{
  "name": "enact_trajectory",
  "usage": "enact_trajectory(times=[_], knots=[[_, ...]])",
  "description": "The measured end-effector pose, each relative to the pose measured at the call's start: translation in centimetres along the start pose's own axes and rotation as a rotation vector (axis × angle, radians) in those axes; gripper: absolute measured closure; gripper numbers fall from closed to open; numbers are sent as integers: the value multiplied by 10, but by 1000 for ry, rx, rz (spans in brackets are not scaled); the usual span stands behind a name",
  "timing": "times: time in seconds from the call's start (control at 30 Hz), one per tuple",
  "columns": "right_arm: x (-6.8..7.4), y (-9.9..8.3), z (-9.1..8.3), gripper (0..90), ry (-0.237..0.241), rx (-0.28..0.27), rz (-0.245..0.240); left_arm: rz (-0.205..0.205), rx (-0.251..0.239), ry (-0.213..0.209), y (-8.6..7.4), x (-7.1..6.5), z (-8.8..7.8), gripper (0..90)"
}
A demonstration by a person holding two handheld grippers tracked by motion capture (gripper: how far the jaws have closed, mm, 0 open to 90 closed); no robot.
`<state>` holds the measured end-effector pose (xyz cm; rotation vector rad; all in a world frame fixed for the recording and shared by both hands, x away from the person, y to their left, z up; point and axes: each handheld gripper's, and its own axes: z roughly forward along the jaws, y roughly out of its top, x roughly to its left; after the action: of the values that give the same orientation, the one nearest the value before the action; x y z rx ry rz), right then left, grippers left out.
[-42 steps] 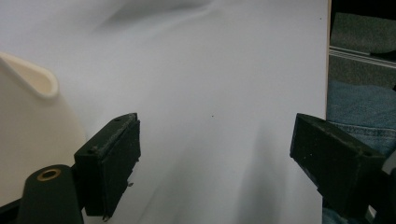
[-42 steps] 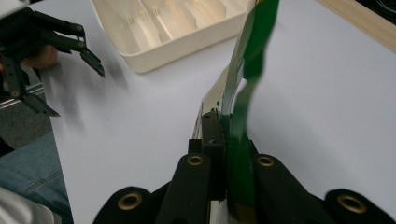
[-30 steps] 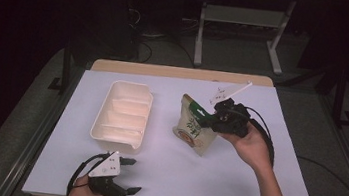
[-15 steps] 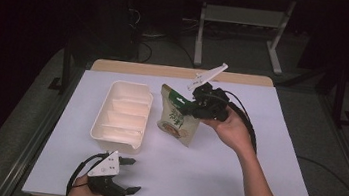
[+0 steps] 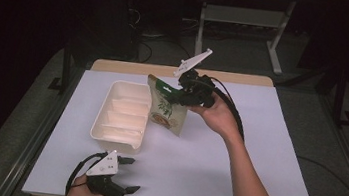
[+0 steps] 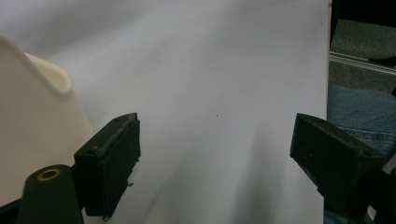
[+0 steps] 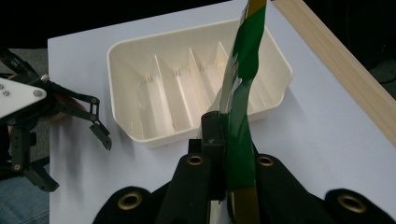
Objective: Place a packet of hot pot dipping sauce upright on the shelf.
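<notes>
A green and cream snack pouch (image 5: pixel 165 111) hangs upright over the white table, beside the right rim of a cream divided tray (image 5: pixel 121 115). My right gripper (image 5: pixel 171 97) is shut on the pouch's green top edge (image 7: pixel 240 135). In the right gripper view the tray (image 7: pixel 196 88) lies just beyond the pouch, its compartments bare. My left gripper (image 5: pixel 128 174) rests near the table's front edge, below the tray, open with nothing between its jaws. Its fingers (image 6: pixel 109 163) frame bare white table, with the tray's corner (image 6: pixel 32 121) at the left.
A white sheet (image 5: pixel 256 153) covers the table, with a wooden strip (image 5: pixel 245 79) along the far edge. Dark floor, cables and a white desk frame (image 5: pixel 242 20) lie beyond. The person's knee in jeans (image 6: pixel 359 112) shows past the front edge.
My right gripper has carried the pouch leftwards from the table's right-middle to the tray's right rim. The left gripper has stayed put.
</notes>
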<state>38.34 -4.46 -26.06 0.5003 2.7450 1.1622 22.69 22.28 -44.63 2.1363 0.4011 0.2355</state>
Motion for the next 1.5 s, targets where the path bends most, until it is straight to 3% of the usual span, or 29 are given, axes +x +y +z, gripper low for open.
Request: enact_trajectory(times=[0.6, 1.17, 1.5], knots=[[-3, 49, 36, 894, 32, 14, -58, -8, -8, -3, -1, 0, -1, 157], [-14, 76, 62, 894, 37, 2, -70, -11, -20, -5, -1, 0, -3, 157], [-22, 86, 87, 894, 44, 9, -59, -12, -21, -11, 0, 0, -2, 157]])
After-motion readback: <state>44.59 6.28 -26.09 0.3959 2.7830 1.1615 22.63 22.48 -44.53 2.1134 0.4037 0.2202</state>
